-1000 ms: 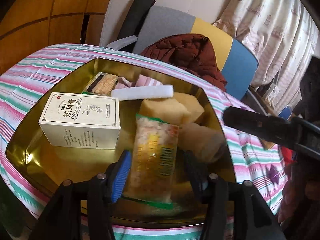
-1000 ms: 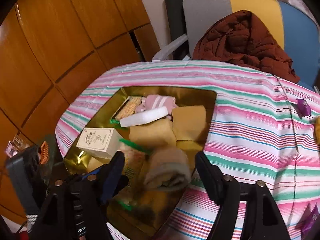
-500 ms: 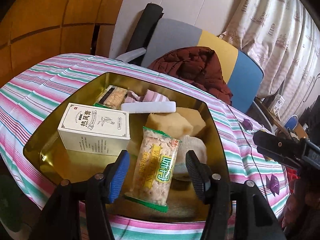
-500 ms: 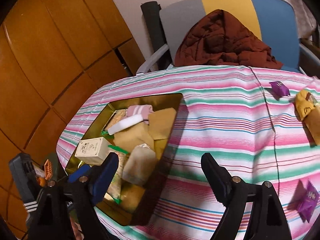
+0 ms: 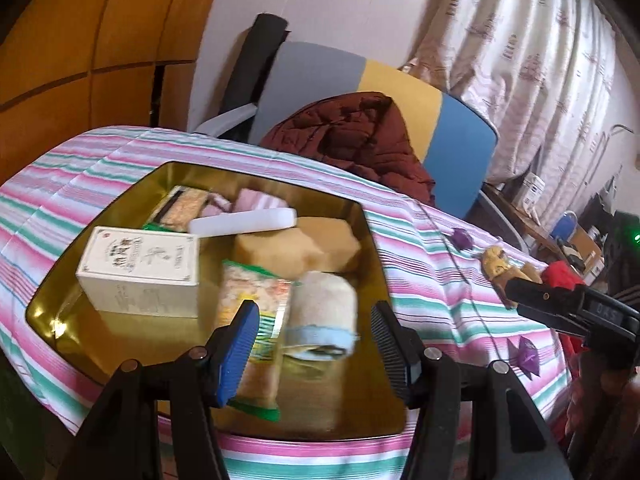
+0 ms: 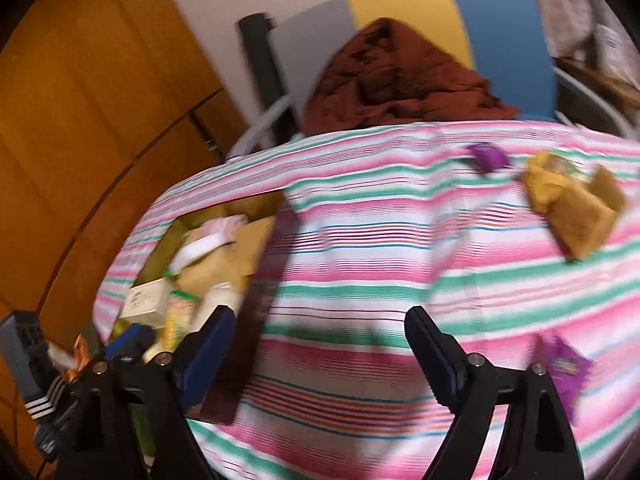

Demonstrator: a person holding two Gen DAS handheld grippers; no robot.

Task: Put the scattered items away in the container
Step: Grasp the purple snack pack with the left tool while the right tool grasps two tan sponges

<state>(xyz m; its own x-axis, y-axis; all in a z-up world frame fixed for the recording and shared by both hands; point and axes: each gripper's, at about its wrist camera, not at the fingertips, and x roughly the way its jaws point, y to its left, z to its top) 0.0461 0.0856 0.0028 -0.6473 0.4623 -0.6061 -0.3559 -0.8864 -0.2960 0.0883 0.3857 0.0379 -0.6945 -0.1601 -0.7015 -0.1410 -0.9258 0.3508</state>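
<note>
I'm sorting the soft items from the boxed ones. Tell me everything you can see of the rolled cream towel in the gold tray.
The rolled cream towel looks like soft terry cloth, wound into a short fat roll with a pale blue band at its near end. It lies on its side in the gold tray, against the snack packet, below the tan sponges. No gripper touches it.

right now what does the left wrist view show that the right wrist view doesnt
Only the left wrist view: the curtain and a clear look at the rolled towel in the gold tray, seen between the open left gripper.
Only the right wrist view: wide bare striped cloth under the open, empty right gripper, whose jaws have just been opening.
Both: tray, white box, purple packets, brown jacket.
</note>
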